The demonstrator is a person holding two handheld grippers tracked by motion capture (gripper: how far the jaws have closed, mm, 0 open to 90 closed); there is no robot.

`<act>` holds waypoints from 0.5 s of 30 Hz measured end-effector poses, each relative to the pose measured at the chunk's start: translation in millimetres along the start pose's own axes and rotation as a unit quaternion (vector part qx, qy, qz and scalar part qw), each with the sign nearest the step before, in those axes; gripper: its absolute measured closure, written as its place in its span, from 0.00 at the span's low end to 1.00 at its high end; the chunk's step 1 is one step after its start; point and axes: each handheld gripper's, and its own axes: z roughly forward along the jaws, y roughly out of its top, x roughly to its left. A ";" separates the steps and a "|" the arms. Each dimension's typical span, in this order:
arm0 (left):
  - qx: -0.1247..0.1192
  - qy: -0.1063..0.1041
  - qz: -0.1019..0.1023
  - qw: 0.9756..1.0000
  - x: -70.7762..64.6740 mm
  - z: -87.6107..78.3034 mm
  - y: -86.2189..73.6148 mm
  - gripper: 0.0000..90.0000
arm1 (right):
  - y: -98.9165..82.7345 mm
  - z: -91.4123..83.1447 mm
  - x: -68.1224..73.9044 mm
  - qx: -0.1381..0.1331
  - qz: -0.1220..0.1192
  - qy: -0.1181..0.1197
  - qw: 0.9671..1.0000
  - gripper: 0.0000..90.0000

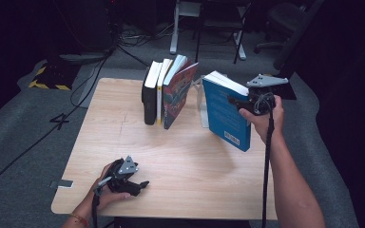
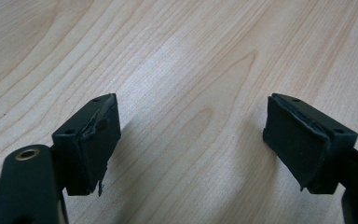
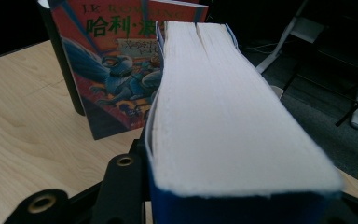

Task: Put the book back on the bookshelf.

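- Carrying the thick blue paperback book (image 1: 225, 111), your right gripper (image 1: 247, 102) pinches it firmly.
- Swinging wide could topple the leaning red illustrated book (image 1: 178, 92) beside it.
- Left gripper (image 2: 191, 140) rests spread, empty.

Both grippers are built in matte black. A grey three-cornered plate with small holes is mounted on top of the left gripper (image 1: 140, 185) and the right gripper (image 1: 235, 100). A black cable (image 1: 266, 161) is run down from each. In the left gripper view, jaw pads (image 2: 95, 149) are seen frayed and torn at the edges, with small screw holes and a brass-ringed hole (image 2: 27, 154). Forearms are bare; a reddish band (image 1: 78, 218) is worn on the left wrist.
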 end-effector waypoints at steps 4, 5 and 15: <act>0.000 0.001 -0.001 1.000 -0.3 0.0 -0.1 0.22 | 4.7 12.5 -4.8 -0.004 0.013 -0.009 1.000 0.68; 0.000 0.001 -0.001 1.000 -0.4 -0.1 -0.2 0.22 | 5.2 15.5 -5.6 -0.007 0.019 -0.013 1.000 0.68; 0.000 0.000 -0.001 1.000 -0.8 -0.7 -0.8 0.22 | 9.1 42.6 -20.1 -0.015 0.040 -0.033 0.999 0.68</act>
